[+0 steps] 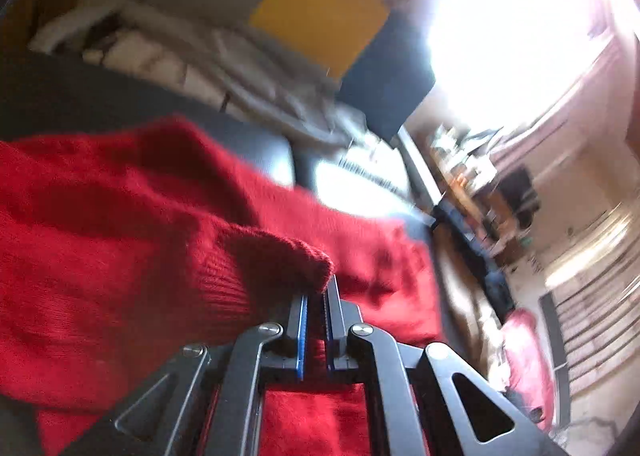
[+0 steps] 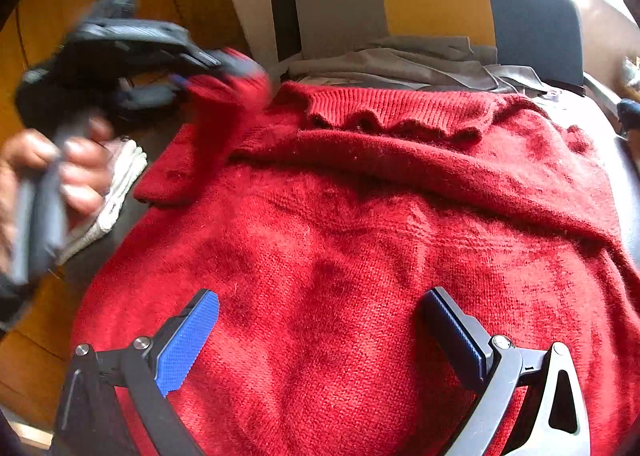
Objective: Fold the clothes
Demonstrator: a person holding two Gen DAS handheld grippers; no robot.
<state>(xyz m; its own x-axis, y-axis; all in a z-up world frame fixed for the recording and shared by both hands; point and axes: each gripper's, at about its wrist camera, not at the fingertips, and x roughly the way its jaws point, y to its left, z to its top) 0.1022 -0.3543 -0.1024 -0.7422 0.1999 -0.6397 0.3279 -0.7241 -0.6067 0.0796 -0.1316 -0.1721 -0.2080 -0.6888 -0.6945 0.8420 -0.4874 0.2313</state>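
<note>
The red knitted sweater (image 2: 360,236) lay spread across a dark seat (image 1: 256,144), filling most of my right wrist view, its ribbed collar (image 2: 392,112) bunched at the far side. Behind it stood a backrest in grey, yellow and navy panels (image 2: 436,0), with a pile of grey clothes (image 2: 400,60) at its foot and a folded whitish cloth (image 2: 116,192) off the sweater's left edge, near the wooden floor (image 2: 36,368). My left hand (image 2: 68,172) gripped its tool's handle there, blurred. My right gripper (image 2: 320,340) hovered over the sweater's body with its blue pads (image 2: 188,340) spread wide, nothing between them. My left gripper (image 1: 318,296) was clenched on the sweater's ribbed cuff (image 1: 296,260), the sleeve lifted off the seat and drawn over the garment's left side.
</note>
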